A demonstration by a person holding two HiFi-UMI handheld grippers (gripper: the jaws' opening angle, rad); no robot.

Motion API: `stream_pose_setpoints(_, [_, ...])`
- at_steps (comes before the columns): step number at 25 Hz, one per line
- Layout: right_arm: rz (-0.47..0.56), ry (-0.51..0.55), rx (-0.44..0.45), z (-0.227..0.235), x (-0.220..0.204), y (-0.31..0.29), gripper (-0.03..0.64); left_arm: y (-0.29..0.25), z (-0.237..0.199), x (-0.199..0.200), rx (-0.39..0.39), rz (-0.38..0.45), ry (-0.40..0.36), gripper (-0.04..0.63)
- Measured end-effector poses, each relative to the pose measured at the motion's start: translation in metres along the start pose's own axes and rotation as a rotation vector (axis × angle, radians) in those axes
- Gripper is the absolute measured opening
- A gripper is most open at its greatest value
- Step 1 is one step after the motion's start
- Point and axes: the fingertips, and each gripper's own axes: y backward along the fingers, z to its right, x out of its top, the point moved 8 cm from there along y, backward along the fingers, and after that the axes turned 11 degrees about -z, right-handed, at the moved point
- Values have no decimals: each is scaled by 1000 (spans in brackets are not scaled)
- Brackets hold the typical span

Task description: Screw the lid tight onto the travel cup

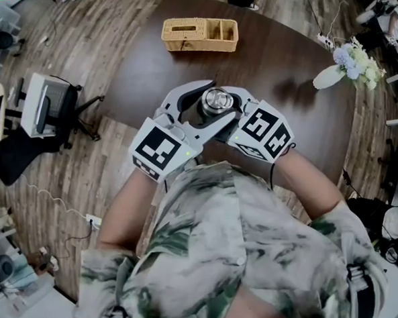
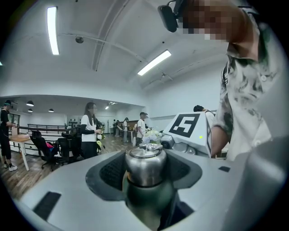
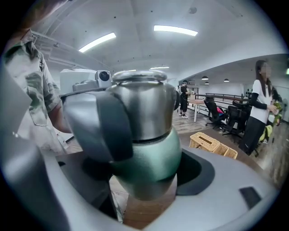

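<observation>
The travel cup has a green body (image 3: 149, 158) and a steel lid (image 1: 217, 101) that sits on top of it. I hold it upright above the dark table, close in front of me. My left gripper (image 2: 144, 176) is shut on the lid (image 2: 144, 164), with its dark pads pressed against both sides. My right gripper (image 3: 144, 180) is shut on the green body just below the lid (image 3: 140, 108). In the head view the left gripper (image 1: 216, 107) comes in from the left and the right gripper (image 1: 240, 115) from the right, and their marker cubes are side by side.
A wicker basket (image 1: 199, 34) stands at the far side of the round brown table (image 1: 280, 56). A bunch of flowers (image 1: 354, 61) lies at its right edge. An office chair (image 1: 44, 107) stands on the floor to the left. Several people (image 2: 89, 131) stand far off.
</observation>
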Motion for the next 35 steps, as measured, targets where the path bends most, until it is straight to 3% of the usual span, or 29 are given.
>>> stream_pose_setpoints(18, [-5, 11, 10, 1, 5, -3, 397, 3, -10, -1, -104, 4, -7, 272])
stream_pose_setpoints(30, [19, -25, -2, 13, -3, -1, 397, 0, -13, 5, -39, 33, -2, 294])
stream_pose_setpoints(35, [34, -34, -7, 15, -4, 0, 397, 11, -16, 7, -23, 95, 45, 296])
